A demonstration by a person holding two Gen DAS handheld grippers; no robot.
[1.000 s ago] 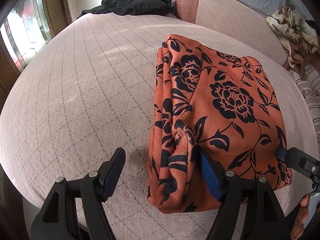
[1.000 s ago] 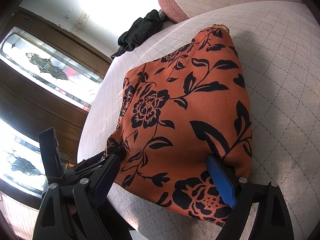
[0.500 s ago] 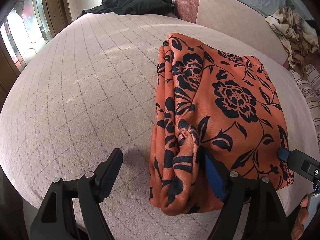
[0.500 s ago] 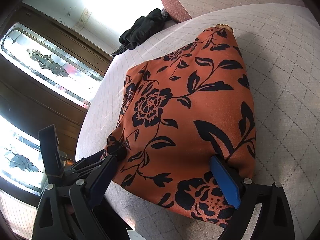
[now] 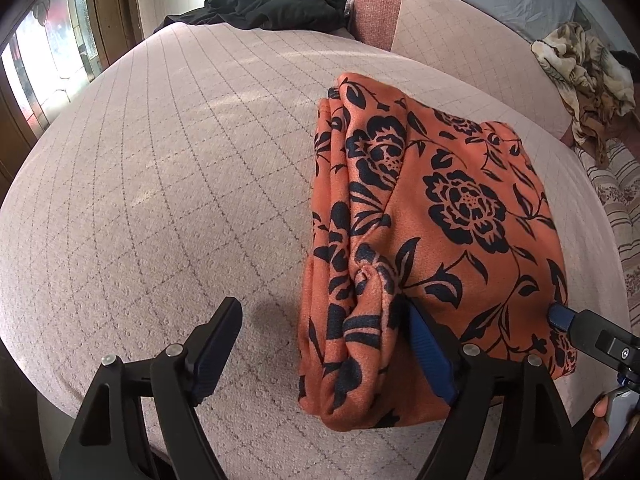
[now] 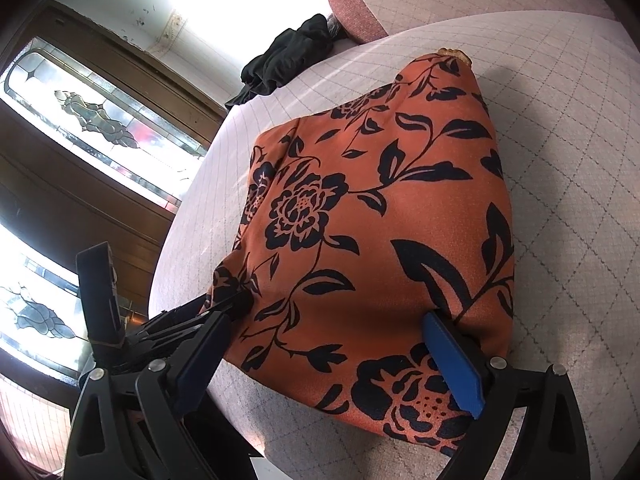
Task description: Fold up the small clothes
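Observation:
A folded orange garment with a black flower print (image 5: 432,232) lies on the pink quilted cushion (image 5: 160,184); it also shows in the right wrist view (image 6: 372,216). My left gripper (image 5: 320,340) is open at the garment's near left corner, its right finger tucked into a fold, its left finger on the bare cushion. My right gripper (image 6: 332,356) is open at the near right corner, its blue right finger (image 6: 452,364) pressed into the cloth. The right gripper's tip shows in the left wrist view (image 5: 560,316).
A black garment (image 5: 276,6) lies at the cushion's far edge by a red-trimmed backrest (image 5: 380,8). A beige patterned cloth (image 5: 580,68) is heaped at the far right. A wooden door with stained glass (image 6: 100,128) stands to the left.
The garment's near edge has slid slightly toward me and to the right between the fingers. Both grippers stay open in about the same places.

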